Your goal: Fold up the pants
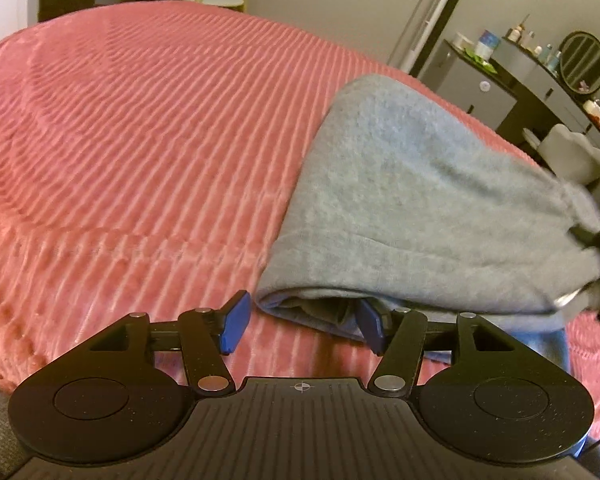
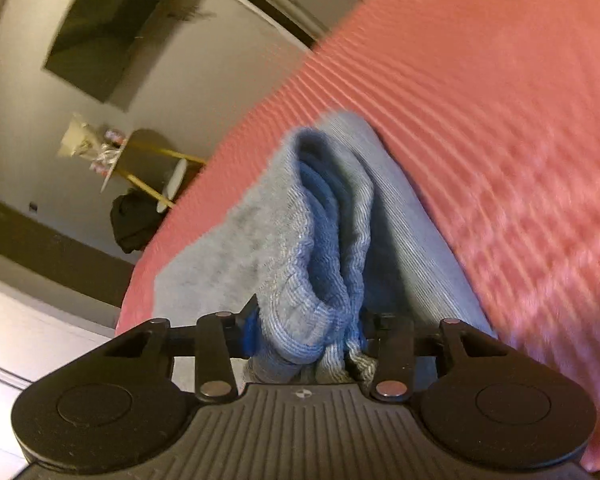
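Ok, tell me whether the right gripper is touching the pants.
Touching. The right wrist view shows the right gripper with its jaws clamped on a bunched fold of the gray pants, fabric squeezed between the fingers.

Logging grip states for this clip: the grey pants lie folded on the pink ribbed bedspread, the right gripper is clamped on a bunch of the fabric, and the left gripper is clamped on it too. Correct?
Not quite. The left gripper is open, its blue pads apart and holding nothing, as the left wrist view shows. The rest stands: the grey pants lie folded on the pink bedspread, and the right gripper is clamped on bunched fabric.
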Demonstrator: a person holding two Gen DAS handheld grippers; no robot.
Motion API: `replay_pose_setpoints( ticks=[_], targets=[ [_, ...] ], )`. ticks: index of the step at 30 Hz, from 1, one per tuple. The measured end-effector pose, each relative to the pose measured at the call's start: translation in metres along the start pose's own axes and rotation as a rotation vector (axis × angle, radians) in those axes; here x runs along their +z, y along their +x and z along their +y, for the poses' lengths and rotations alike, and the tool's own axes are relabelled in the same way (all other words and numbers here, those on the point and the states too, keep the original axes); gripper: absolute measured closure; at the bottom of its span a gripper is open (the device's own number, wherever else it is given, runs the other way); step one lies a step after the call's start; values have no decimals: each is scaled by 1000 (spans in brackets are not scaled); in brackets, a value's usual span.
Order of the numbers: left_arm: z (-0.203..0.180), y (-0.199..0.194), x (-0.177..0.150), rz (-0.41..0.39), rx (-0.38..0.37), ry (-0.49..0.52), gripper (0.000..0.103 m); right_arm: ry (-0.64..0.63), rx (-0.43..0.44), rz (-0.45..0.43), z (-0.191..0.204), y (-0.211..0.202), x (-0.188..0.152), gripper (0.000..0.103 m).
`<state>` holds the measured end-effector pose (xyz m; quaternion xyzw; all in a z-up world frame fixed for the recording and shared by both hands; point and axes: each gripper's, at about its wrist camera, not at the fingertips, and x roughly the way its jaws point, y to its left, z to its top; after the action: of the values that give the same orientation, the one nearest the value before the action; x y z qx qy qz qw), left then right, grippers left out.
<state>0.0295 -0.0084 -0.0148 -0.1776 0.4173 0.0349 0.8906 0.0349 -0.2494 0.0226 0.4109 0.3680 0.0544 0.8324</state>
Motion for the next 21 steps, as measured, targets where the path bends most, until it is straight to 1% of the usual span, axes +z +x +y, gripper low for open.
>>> replay_pose_setpoints(
  ticks=[2,5,7,8,9,10,14,17,21],
  targets=[
    [-2,1,-1,2,-3,13,40,-6,17,-46,10,-9,6,61],
    [-8,0,-3,-4,-23,57,40,-38,42,-78,24,-15,17,61],
    [-12,3,-5,5,-8,89,39,-73,66,-78,32,-15,21,61],
    [-13,7,-5,17,13,95,39,-87,63,-80,36,-15,22,61],
    [-13,9,-5,25,30,91,40,-95,63,-80,28,-21,19,61],
    [-11,10,-5,22,39,79,38,-99,64,-82,28,-25,17,61],
    [-3,8,-2,-4,61,24,38,-90,61,-89,23,-30,22,61],
    [-1,8,-1,-4,61,20,38,-94,58,-107,20,-37,20,61],
    [-1,7,-2,-7,58,19,39,-91,20,-108,12,-41,20,61]
  ],
)
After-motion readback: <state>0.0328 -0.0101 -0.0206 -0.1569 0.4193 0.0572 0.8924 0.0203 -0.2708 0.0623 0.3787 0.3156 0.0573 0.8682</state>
